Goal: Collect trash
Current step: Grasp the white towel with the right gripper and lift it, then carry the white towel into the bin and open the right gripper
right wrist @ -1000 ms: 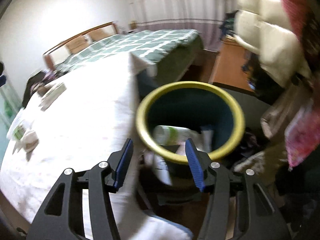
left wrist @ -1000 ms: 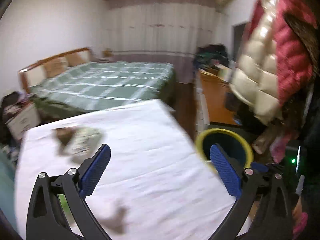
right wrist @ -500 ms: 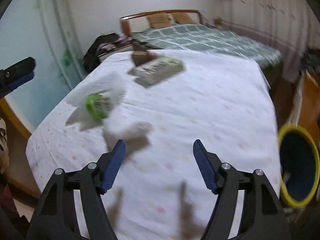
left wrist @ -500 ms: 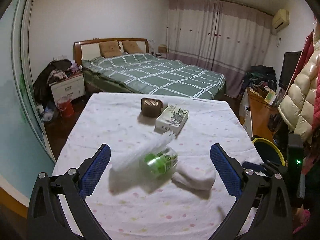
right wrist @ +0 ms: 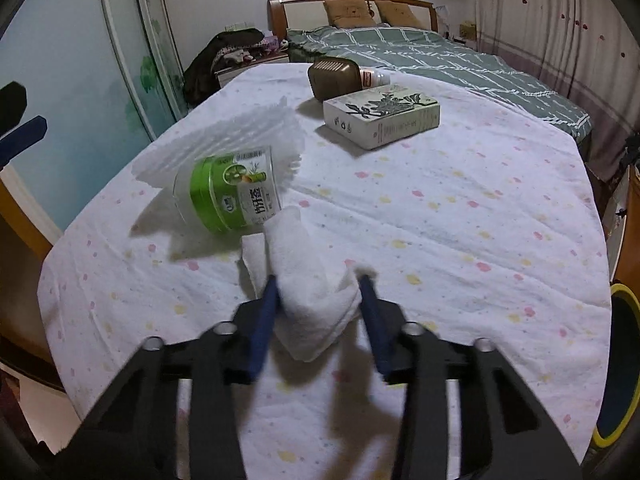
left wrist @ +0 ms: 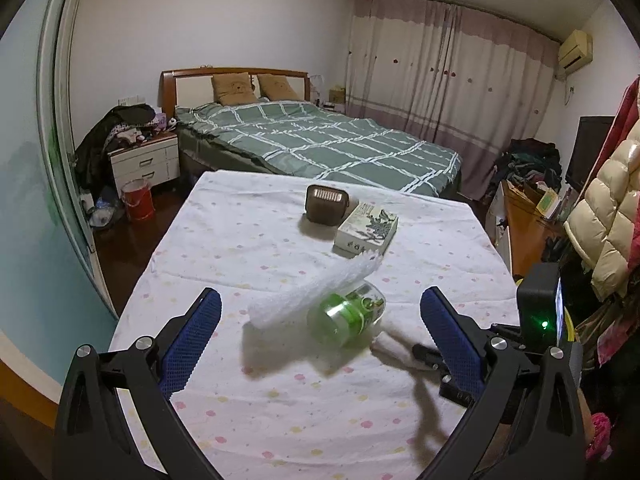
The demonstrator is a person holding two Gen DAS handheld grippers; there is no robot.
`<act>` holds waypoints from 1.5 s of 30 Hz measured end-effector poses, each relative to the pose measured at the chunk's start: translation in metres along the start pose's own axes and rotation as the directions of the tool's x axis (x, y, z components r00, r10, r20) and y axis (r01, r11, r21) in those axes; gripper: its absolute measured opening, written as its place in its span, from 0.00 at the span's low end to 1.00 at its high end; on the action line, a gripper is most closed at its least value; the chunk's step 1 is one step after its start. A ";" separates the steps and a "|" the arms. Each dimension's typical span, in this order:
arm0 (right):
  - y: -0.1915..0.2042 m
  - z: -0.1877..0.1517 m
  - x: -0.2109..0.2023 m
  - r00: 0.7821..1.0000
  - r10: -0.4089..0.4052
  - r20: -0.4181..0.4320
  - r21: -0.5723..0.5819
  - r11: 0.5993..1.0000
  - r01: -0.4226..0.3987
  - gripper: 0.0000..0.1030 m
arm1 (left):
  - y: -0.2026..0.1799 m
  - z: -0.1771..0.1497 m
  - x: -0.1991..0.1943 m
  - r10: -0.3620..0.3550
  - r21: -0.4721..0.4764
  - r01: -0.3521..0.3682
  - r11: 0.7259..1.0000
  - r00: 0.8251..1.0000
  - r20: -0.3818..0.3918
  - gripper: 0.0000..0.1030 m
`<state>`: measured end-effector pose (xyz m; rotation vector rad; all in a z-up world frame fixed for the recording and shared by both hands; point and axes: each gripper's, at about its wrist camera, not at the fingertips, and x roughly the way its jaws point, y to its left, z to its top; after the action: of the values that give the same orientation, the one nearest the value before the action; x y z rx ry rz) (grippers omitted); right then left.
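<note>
Tissue [right wrist: 316,280], soft and crumpled into a loose white wad, lies on the table [right wrist: 460,208] between the blue ribbed fingers [right wrist: 264,320] of the right gripper [right wrist: 320,312], whose jaws flank it closely on both sides (motion blur hides whether they actually press it). The left gripper [left wrist: 320,328] hovers with its jaws spread wide and nothing between them. Just past the wad, touching its far end, a clear plastic jar [right wrist: 230,192] with a green lid and label lies tipped on its side, leaning against a ridged sheet of white foam netting [right wrist: 236,140]. The cloth over the table is thin, wrinkled and dotted with pastel spots. Farther on sit a flat rectangular carton [right wrist: 382,114] printed with dark leaves and a rounded brown case [right wrist: 334,76] with a slatted face. A yellow-rimmed bin [right wrist: 618,364] stands off the table's right edge, and a bed [left wrist: 320,144] with a green checked quilt lies beyond.
</note>
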<state>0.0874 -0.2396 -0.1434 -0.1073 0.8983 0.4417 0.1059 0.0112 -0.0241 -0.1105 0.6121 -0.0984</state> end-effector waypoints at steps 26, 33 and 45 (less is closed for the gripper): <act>-0.148 -0.043 -0.087 0.967 -0.237 0.099 0.307 0.931 0.197 0.13 | -0.046 -0.015 0.034 -0.048 0.071 0.054 0.996 0.995 -0.089 0.95; -0.230 -0.078 -0.120 0.913 -0.403 0.056 0.465 0.820 0.334 0.14 | -0.054 -0.019 0.049 -0.052 0.083 0.062 0.995 0.991 -0.125 0.95; -0.317 -0.120 -0.101 0.833 -0.541 -0.120 0.556 0.658 0.508 0.30 | -0.064 -0.029 0.080 -0.065 0.080 0.083 0.993 0.978 -0.199 0.95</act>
<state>0.0770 -0.5923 -0.1690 0.1972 0.8637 -0.3864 0.1503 -0.0643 -0.0849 -0.0381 0.7995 -0.2102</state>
